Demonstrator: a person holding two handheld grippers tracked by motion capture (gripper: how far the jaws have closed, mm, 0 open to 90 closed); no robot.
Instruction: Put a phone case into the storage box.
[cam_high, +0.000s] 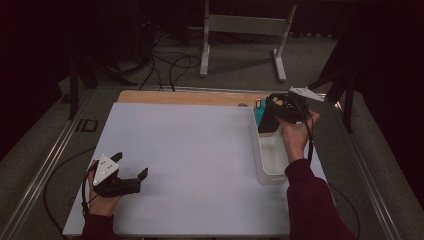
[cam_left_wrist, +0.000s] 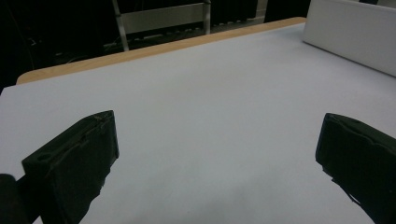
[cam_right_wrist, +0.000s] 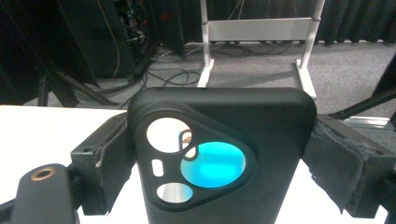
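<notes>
My right gripper (cam_high: 278, 108) is held up over the far end of a clear plastic bin (cam_high: 257, 150) at the table's right side. It is shut on a black phone case (cam_high: 266, 121). In the right gripper view the case (cam_right_wrist: 261, 116) stands upright between the jaws of the right gripper (cam_right_wrist: 219, 144), with its three-cornered camera cutout facing me. Something teal (cam_right_wrist: 212, 164) shows through that cutout, and a teal object (cam_high: 258, 111) sits just behind the case. My left gripper (cam_high: 132, 164) rests low at the near left of the white mat (cam_high: 200, 160), open and holding nothing (cam_left_wrist: 217, 140).
The bin's wall (cam_left_wrist: 350, 32) lies far right of my left gripper. A strip of wooden tabletop (cam_high: 190, 97) runs along the mat's far edge. Beyond the table, a white metal stand (cam_high: 240, 25) and loose cables (cam_high: 170, 65) are on the floor.
</notes>
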